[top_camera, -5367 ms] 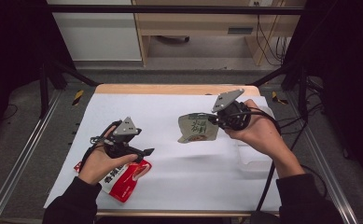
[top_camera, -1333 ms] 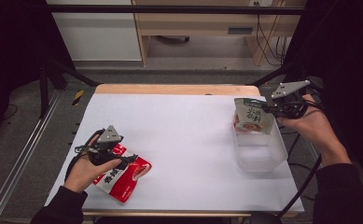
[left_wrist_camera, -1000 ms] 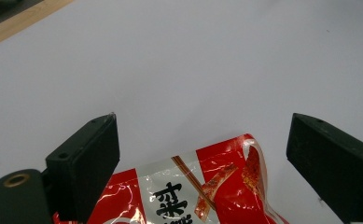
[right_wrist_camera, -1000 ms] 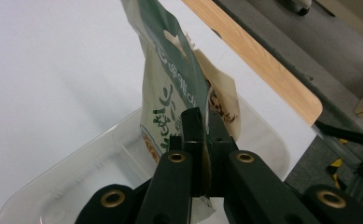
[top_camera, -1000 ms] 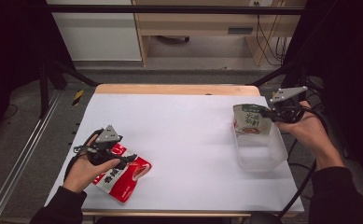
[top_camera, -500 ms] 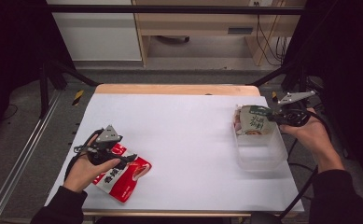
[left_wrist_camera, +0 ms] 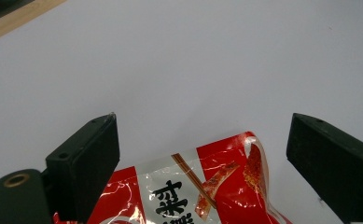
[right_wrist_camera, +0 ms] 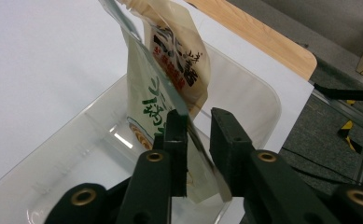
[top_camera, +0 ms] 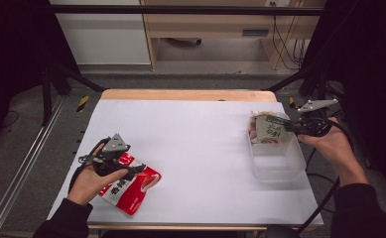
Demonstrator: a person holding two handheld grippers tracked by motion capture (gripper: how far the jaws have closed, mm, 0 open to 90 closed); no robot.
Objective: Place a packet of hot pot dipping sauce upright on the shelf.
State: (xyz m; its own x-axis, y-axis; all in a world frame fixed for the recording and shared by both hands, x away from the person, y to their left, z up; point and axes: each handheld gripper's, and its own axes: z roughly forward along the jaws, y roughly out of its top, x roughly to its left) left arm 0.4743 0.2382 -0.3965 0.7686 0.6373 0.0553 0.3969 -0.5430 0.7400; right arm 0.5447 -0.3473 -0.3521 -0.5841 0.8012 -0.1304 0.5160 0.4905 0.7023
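Note:
A pale pouch with green print (top_camera: 270,131) (right_wrist_camera: 153,93) stands tilted in the far end of a clear plastic container (top_camera: 277,166) (right_wrist_camera: 53,154) at the table's right. My right gripper (top_camera: 289,124) (right_wrist_camera: 198,123) sits at the pouch's edge. Its jaws have just been opening; the pouch's seam lies between them against one pad, with a gap to the other. A second beige pouch (right_wrist_camera: 179,56) leans behind it. At the front left, my left gripper (top_camera: 133,168) (left_wrist_camera: 202,135) hovers open, jaws wide, over a red snack packet (top_camera: 131,191) (left_wrist_camera: 207,186) lying flat.
White paper covers the table (top_camera: 195,134), and a wooden edge (top_camera: 190,94) runs along the far side. A metal frame rail (top_camera: 22,163) runs down the left. Black cables trail from the right gripper past the table's right edge.
The right hand carried the green-print pouch from mid-table to the container and lowered it in; its jaws have parted slightly. The left hand stayed over the red packet.

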